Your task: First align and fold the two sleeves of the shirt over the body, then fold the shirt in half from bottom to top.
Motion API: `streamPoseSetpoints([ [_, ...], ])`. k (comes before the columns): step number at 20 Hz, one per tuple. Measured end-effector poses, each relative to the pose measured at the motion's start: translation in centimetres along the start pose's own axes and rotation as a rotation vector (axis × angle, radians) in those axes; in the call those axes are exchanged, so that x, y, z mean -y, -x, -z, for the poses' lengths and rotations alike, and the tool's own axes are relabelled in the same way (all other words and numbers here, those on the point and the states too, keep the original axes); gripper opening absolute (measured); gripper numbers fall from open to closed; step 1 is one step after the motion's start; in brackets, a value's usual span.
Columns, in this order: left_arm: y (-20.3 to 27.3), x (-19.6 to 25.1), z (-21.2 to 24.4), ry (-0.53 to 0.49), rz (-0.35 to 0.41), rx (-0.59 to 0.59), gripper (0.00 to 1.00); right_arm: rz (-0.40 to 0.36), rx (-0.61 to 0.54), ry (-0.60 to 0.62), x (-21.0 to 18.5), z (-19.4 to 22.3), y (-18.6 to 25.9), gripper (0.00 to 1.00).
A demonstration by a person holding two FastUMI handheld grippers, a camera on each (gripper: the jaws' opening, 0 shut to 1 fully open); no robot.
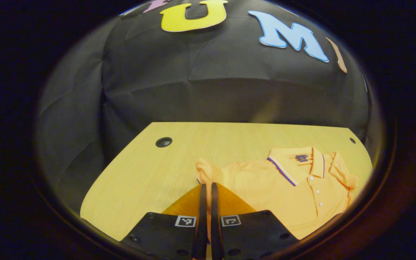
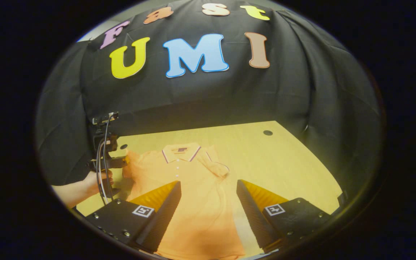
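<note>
Two views share one orange polo shirt lying face up on a pale wooden desk, collar toward the black cloth wall.

In the left gripper view, the left gripper has its fingers drawn nearly together, with only a thin slit between them. They reach toward the shirt's sleeve, which is bunched up at the shirt's near-left edge; whether cloth is pinched between them cannot be told from here. Beyond the sleeve the shirt spreads off to the right: a striped collar with a small dark label inside, a placket with white buttons, and the far sleeve crumpled by the shoulder. A round cable hole sits in the desk well left of the shirt, and a smaller one lies beyond the collar to the right.

In the right gripper view, the right gripper stands wide open above the lower body of the shirt, one finger on each side and holding nothing. This view adds what the other lacks: a hand at the shirt's left, holding the left gripper with its cable, right at the sleeve. The opposite sleeve lies rumpled and partly folded in beside the collar. The hem runs out of sight at the bottom.
</note>
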State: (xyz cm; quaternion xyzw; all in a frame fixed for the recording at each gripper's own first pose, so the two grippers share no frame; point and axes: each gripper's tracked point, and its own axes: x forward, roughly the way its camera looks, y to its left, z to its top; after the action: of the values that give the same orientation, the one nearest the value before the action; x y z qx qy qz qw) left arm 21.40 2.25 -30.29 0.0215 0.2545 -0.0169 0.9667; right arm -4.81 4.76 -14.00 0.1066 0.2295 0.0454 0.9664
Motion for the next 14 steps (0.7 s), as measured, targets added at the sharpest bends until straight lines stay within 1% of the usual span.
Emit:
streamPoseSetpoints([
  [2,0.3,2.0,-0.7,-0.019,0.032,0.011,0.1,-0.002,0.003,0.007,-0.4,-0.1,0.3,0.96],
  [4,0.4,4.1,-0.8,-0.034,0.069,0.015,0.12,0.001,0.006,0.014,-0.4,-0.1,0.6,0.96],
  [6,0.3,5.7,-0.6,-0.071,0.093,0.011,0.12,0.012,0.007,0.015,-0.3,0.1,0.7,0.96],
  [11,-0.4,8.3,1.2,-0.139,0.149,-0.026,0.11,0.045,-0.016,-0.006,0.0,1.4,0.6,0.96],
  [12,-0.4,8.7,1.6,-0.145,0.153,-0.034,0.1,0.05,-0.021,-0.012,0.0,1.7,0.4,0.94],
  [13,-0.6,9.0,1.9,-0.147,0.162,-0.04,0.11,0.054,-0.022,-0.016,-0.1,1.9,0.3,0.94],
  [14,-0.6,9.6,2.2,-0.149,0.181,-0.05,0.12,0.062,-0.026,-0.016,0.0,2.1,0.1,0.96],
])
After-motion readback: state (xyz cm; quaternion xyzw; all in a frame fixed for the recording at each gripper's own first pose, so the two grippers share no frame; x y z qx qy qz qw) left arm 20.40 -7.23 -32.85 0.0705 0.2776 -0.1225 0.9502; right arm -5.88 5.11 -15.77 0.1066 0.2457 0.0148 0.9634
